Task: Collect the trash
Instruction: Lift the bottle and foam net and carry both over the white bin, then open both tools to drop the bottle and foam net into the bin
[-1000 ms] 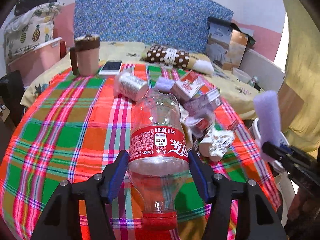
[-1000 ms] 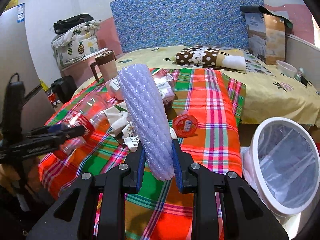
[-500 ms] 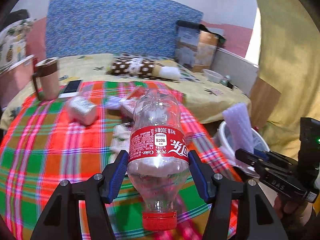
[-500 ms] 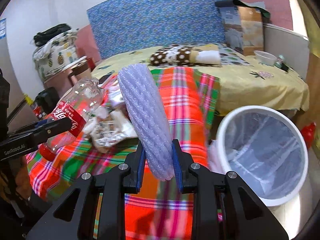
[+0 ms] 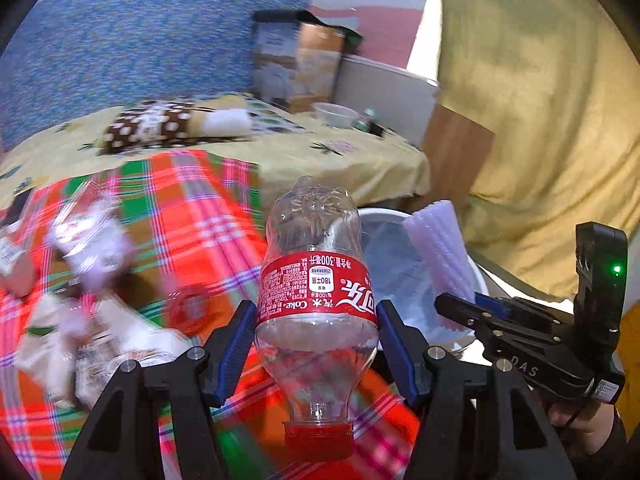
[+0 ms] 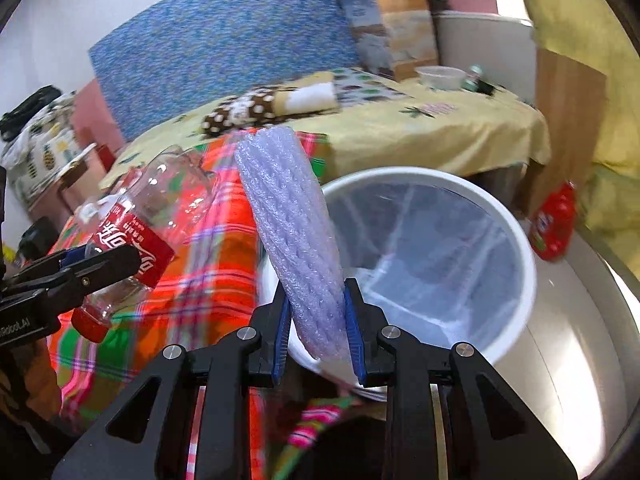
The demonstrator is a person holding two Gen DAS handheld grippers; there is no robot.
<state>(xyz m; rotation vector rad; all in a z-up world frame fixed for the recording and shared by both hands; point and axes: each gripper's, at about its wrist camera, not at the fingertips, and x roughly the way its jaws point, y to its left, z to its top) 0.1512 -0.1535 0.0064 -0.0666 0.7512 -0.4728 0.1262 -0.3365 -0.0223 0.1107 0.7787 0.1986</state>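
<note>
Left gripper (image 5: pixel 316 338): clamped on clear empty plastic cola bottle with red label and red cap (image 5: pixel 316 280); blue pads pressed on label band at either side; cap toward camera, base pointing away.
Right gripper (image 6: pixel 316 328): closed narrow on pale lilac ribbed foam-net sleeve (image 6: pixel 292 224); grip at lower end, rest standing up and leaning left.
Bottle, position: held in air over near edge of red, green and pink plaid cloth (image 5: pixel 208 216), just beside bin rim.
Sleeve, position: held over near-left rim of round white bin with clear plastic liner (image 6: pixel 520 248); lower tip roughly above rim, judged not yet fully over the opening.
Bottle, handling: judged light, thin-walled, smooth, liable to dent or slip under squeeze; label band the sensible hold, as taken.
Sleeve, handling: judged very light, soft, springy, compressible; low slip risk; free upper end may flop or catch on rim when let go.
Remaining trash: white crumpled wrappers (image 5: pixel 92 248) and round red lid (image 5: pixel 192 308) on cloth; all blurred, count unclear.
Bin contents: hard to tell through liner glare; appears mostly empty.
Hidden or cut off: sleeve's lower end masked between pads; bin's near side blocked by gripper body; person seen only as part of a hand (image 5: pixel 580 420) under right gripper; red object on floor beyond bin (image 6: pixel 554 224) too blurred to identify.
</note>
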